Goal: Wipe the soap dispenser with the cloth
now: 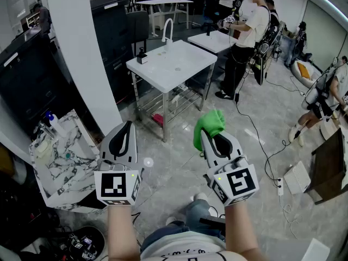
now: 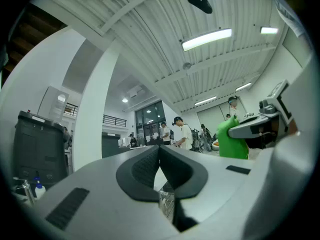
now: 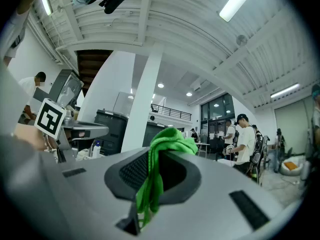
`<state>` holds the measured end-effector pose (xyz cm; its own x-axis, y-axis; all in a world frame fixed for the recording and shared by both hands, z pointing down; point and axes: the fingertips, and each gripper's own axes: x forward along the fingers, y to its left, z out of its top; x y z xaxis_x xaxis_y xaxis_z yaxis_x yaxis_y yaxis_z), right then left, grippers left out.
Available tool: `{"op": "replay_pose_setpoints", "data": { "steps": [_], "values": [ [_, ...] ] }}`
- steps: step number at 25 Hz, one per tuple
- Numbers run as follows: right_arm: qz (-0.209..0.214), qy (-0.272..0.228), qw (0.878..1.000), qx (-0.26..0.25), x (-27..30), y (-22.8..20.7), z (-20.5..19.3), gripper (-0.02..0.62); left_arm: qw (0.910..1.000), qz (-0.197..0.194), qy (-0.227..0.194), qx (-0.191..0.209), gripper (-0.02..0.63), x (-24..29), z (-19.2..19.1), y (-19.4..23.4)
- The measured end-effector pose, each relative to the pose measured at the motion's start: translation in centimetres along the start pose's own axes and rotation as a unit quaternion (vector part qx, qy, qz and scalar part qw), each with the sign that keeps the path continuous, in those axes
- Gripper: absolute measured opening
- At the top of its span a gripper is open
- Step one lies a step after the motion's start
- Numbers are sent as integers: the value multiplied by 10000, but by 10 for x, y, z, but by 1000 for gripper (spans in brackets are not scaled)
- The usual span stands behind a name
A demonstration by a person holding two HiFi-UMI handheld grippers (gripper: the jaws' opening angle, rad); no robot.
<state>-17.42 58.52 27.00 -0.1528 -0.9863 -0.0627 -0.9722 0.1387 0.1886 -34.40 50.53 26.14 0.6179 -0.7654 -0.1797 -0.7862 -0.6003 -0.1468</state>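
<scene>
My right gripper [image 1: 209, 135] is shut on a bright green cloth [image 1: 211, 123], which bunches above its tips; in the right gripper view the cloth [image 3: 167, 140] hangs down between the jaws of that gripper [image 3: 152, 156]. My left gripper [image 1: 128, 126] is held beside it, shut and empty, its pads meeting in the left gripper view [image 2: 159, 151]. Both are in the air over the floor. A dark pump dispenser [image 1: 142, 55] stands on the white table's [image 1: 185, 64] left corner, well ahead. A white bottle with a blue cap [image 1: 52, 120] stands by the marble sink counter [image 1: 81, 173] at my left.
A white pillar [image 1: 81, 48] rises between the marble counter and the white table. A curved tap [image 1: 168, 29] stands on the table's far side. Several people [image 1: 247, 31] stand beyond it. Cables and a power strip [image 1: 280, 186] lie on the floor to the right.
</scene>
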Motion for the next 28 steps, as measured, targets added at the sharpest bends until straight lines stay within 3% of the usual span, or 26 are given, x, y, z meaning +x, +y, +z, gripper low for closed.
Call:
{"op": "replay_pose_setpoints", "data": {
  "steps": [15,28],
  "values": [
    [284,-10,9996,72,82,-18,-19,46,9998,167,130,66,15,56,-29,38],
    [531,-71,9983,241,239,-97,-53,48,9993,281,244,37,15,216,-73,85]
  ]
}}
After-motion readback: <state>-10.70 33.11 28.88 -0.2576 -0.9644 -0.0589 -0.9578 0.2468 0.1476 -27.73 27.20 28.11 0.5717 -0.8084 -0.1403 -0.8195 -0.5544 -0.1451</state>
